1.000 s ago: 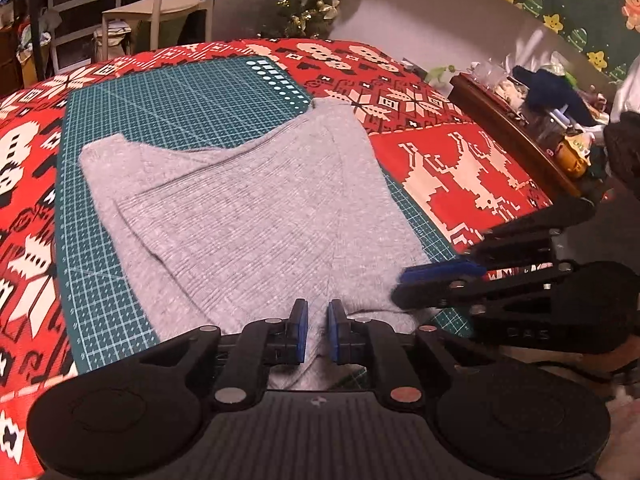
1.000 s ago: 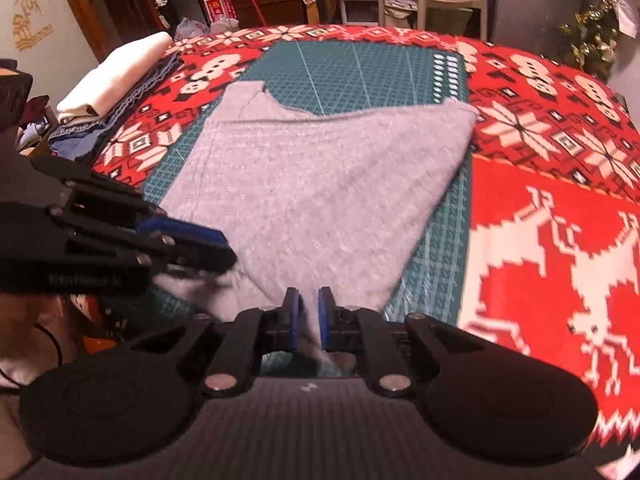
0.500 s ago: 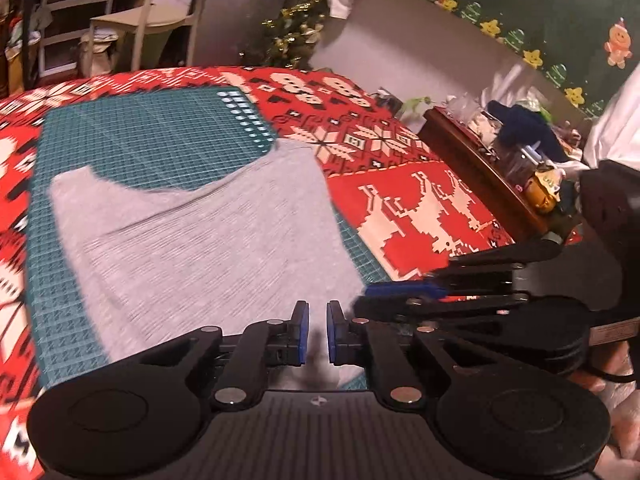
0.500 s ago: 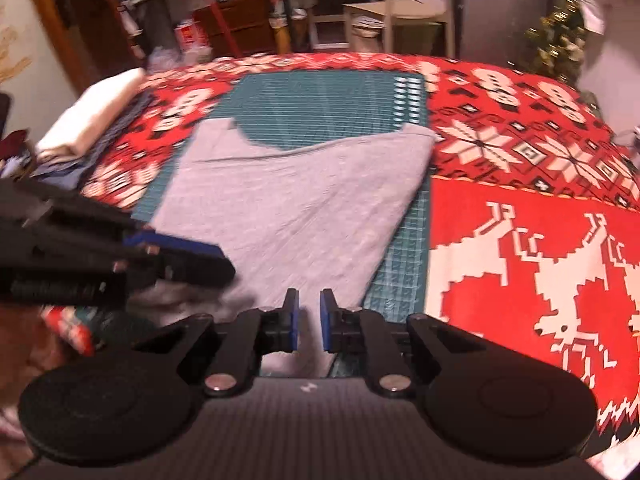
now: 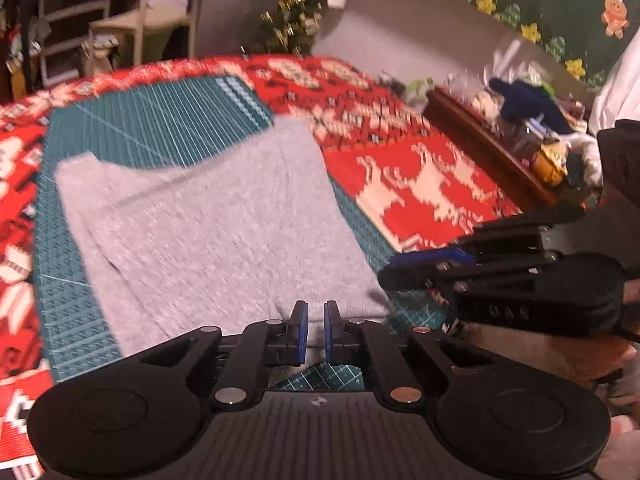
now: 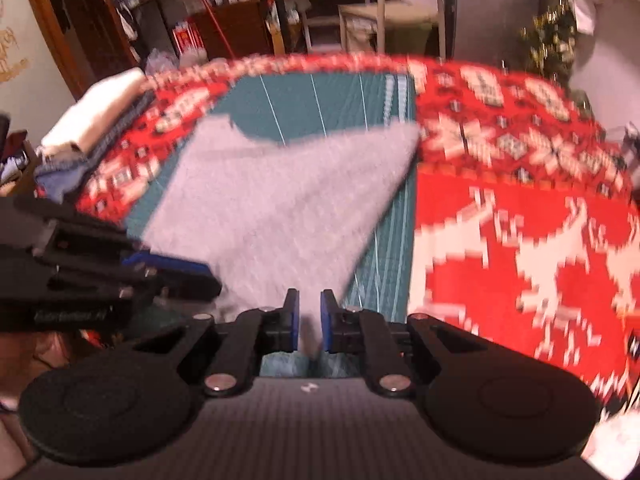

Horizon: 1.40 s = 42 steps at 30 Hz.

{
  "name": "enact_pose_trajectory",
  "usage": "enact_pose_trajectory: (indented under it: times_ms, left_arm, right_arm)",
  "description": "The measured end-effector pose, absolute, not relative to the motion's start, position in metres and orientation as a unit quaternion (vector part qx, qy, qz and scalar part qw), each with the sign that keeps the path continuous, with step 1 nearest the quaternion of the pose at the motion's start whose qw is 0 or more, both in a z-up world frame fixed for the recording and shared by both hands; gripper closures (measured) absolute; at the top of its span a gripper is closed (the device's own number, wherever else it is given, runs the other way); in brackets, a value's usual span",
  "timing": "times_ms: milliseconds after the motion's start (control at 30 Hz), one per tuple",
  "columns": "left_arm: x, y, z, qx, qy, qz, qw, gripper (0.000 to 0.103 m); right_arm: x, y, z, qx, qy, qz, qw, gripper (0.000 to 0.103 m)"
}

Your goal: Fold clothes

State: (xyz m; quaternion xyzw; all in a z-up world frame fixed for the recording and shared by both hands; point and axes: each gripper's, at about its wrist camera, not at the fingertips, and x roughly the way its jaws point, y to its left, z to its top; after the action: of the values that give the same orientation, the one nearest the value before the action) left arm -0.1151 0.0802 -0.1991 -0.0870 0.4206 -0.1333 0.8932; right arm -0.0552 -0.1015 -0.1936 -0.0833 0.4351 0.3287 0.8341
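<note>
grey garment [image 5: 216, 232] edge between both grippers' narrowly parted fingers

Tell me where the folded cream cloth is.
In the right wrist view the folded cream cloth lies at the far left edge of the red patterned blanket, atop darker folded clothes, left of the green mat and grey garment.

I can read almost no text here. On the side of the right gripper [image 5: 424, 268], seen at the right in my left wrist view, faint raised letters look like "DAS". On the left gripper [image 6: 176, 270], near left in my right wrist view, there is embossed lettering, but it is too blurred to read.
</note>
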Motion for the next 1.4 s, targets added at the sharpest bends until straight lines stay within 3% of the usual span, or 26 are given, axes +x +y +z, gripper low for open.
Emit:
enact_pose_trajectory:
  times_ms: [67, 133, 367, 500, 967, 1067, 1133, 1167, 1200, 1233, 1300, 1400]
  left_arm:
    - [-0.112, 0.086, -0.195, -0.085, 0.413, -0.094, 0.902, 0.086]
    - [-0.107, 0.093, -0.194, -0.084, 0.409, -0.048, 0.908, 0.085]
    - [-0.091, 0.111, -0.223, -0.094, 0.436, 0.001, 0.895, 0.070]
    - [-0.096, 0.102, -0.227, -0.077, 0.426, -0.013, 0.902, 0.046]
    - [-0.109, 0.100, -0.232, -0.087, 0.391, 0.003, 0.916, 0.042]
    - [-0.111, 0.103, -0.232, -0.095, 0.389, 0.002, 0.916, 0.042]
    - [-0.112, 0.106, -0.231, -0.102, 0.390, 0.001, 0.915, 0.041]
    - [-0.113, 0.108, -0.232, -0.115, 0.389, -0.010, 0.914, 0.032]
    - [-0.113, 0.111, -0.232, -0.129, 0.389, -0.022, 0.912, 0.014]
    - [-0.112, 0.113, -0.234, -0.146, 0.395, -0.028, 0.907, 0.008]
    - [-0.113, 0.112, -0.235, -0.149, 0.397, -0.018, 0.905, 0.005]
    - [-0.113, 0.107, -0.233, -0.134, 0.398, -0.016, 0.908, 0.005]
  right_arm:
    - [-0.052, -0.095, -0.186, -0.078, 0.422, 0.334, 0.840, 0.085]
    - [-0.046, -0.084, -0.187, -0.080, 0.416, 0.325, 0.845, 0.073]
    - [-0.030, -0.062, -0.225, -0.080, 0.441, 0.290, 0.846, 0.071]
    - [-0.038, -0.059, -0.228, -0.092, 0.432, 0.285, 0.851, 0.063]
    - [-0.047, -0.064, -0.229, -0.091, 0.427, 0.259, 0.861, 0.055]
    - [-0.048, -0.062, -0.230, -0.106, 0.427, 0.240, 0.865, 0.046]
    - [-0.048, -0.062, -0.230, -0.114, 0.428, 0.226, 0.868, 0.012]
    - [-0.047, -0.064, -0.232, -0.113, 0.431, 0.217, 0.869, 0.009]
    - [-0.046, -0.067, -0.233, -0.110, 0.433, 0.211, 0.869, 0.008]
    - [-0.046, -0.070, -0.233, -0.101, 0.437, 0.214, 0.868, 0.007]
    - [-0.047, -0.074, -0.234, -0.097, 0.438, 0.208, 0.869, 0.001]
    - [-0.051, -0.073, -0.234, -0.113, 0.431, 0.197, 0.873, 0.001]
